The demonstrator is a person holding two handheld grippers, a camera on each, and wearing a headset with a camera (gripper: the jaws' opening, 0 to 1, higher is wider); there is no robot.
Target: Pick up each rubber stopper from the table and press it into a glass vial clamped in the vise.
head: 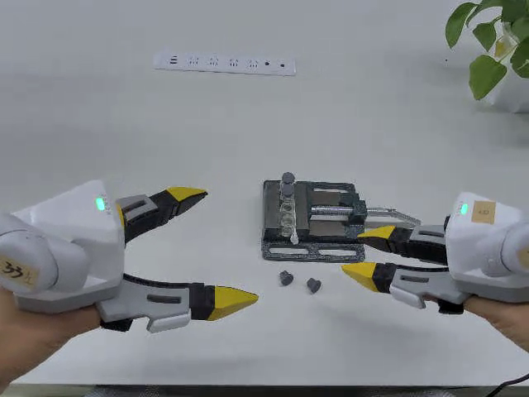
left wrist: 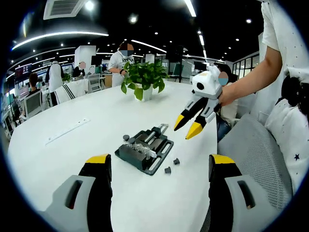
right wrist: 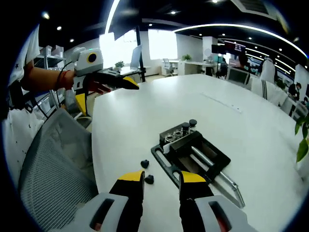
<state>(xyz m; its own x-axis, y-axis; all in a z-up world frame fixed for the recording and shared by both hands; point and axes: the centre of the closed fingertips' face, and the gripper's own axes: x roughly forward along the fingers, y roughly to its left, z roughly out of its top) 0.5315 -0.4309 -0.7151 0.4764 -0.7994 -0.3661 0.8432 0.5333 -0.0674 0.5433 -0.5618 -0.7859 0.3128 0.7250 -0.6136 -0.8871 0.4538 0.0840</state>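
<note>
Two jaws of the left gripper [head: 227, 246] stand spread wide, empty. Both loose stoppers [head: 286, 278] lie on the table [head: 248, 124], just in front of the vise [head: 331, 217]. Nearer to them is the right gripper [head: 354, 252], jaws narrowly parted and empty; the stoppers lie just left of its tips.

Black vise [head: 314, 222], 2 dark stoppers [head: 286, 278], white table [head: 124, 124]

The left hand [head: 37, 335] holds the left gripper [head: 216, 246] at the lower left of the head view. Its fingers [head: 219, 302] are spread wide apart. The right hand [head: 500, 318] holds the right gripper [head: 364, 251] at the right edge, with its fingers parted by a narrower gap. Both grippers lie roughly level, yellow tips pointing inward toward each other.
</note>
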